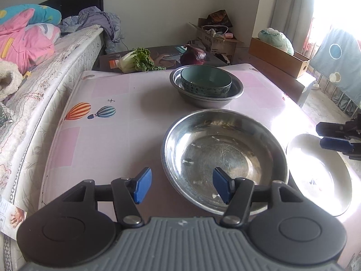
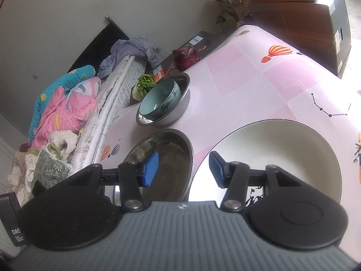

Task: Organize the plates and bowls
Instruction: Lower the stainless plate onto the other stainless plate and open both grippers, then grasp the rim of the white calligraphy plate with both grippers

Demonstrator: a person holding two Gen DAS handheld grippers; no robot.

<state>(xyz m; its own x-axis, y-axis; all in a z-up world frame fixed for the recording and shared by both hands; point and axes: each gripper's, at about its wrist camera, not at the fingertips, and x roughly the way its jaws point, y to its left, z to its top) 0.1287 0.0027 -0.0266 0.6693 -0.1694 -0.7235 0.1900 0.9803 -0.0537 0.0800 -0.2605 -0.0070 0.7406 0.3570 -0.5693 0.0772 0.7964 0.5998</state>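
Steel bowl (image 1: 225, 164) sits near on the bench (image 1: 112, 94), white plate (image 2: 282, 155) just right. Both the left hand-held gripper (image 1: 181, 185) and right hand-held gripper (image 2: 183, 169) gape, empty. I'd straddle one rim squarely, pinch firmly, lift level.

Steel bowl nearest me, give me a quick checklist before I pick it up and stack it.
1. Left tongs open, nothing between them: ok.
2. Right tongs open, nothing held: ok.
3. Near steel bowl empty: ok, only smears inside.
4. White plate apart from that bowl: cannot tell, the rims look very close.
5. Far steel bowl free to receive it: not ok, a teal bowl sits inside.
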